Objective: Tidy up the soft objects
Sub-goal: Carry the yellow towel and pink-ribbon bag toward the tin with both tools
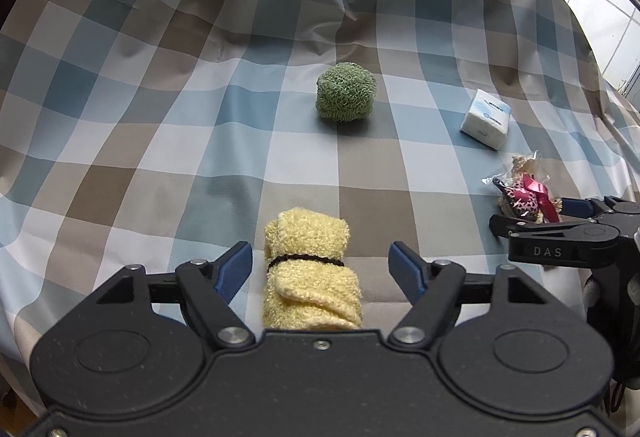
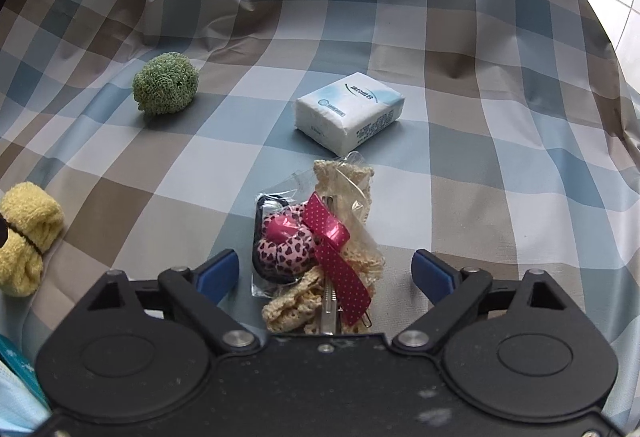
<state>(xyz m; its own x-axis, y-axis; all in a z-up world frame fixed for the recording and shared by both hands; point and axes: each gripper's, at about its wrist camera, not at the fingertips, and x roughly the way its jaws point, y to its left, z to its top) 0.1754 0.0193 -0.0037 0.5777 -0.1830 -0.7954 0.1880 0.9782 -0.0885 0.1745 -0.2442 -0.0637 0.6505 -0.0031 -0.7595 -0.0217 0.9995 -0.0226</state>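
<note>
Landmark: green scrubber ball (image 1: 346, 93). Nearer the camera than it, the left gripper (image 1: 320, 269) is part open around the yellow towel roll (image 1: 312, 277), pads off it. Right of the ball: tissue pack (image 2: 348, 115), then the right gripper (image 2: 326, 271), wide open around the bagged hair accessories (image 2: 320, 241), gripping nothing. Advice: centre each item, close gently mid-body.
</note>
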